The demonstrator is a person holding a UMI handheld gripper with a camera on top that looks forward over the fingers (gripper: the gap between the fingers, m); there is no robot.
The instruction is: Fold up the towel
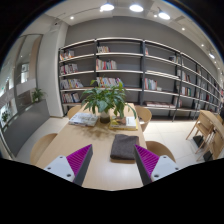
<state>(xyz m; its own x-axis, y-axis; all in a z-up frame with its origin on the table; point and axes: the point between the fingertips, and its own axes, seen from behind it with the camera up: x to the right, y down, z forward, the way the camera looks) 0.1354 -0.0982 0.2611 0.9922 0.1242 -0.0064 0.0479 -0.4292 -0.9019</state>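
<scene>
A dark grey towel (pixel 123 147) lies folded into a small rectangle on the light wooden table (pixel 100 168), just ahead of my fingers and slightly toward the right one. My gripper (pixel 112 160) is held above the table with its fingers wide apart and nothing between them. The purple pads show on the left finger (pixel 79 158) and the right finger (pixel 148 160). The towel touches neither finger.
A potted green plant (pixel 105 98) stands at the table's far end with books or papers (pixel 83 119) beside it. Chairs (pixel 160 150) ring the table. Tall bookshelves (pixel 130 70) line the back wall. More tables and chairs (pixel 207 128) stand far right.
</scene>
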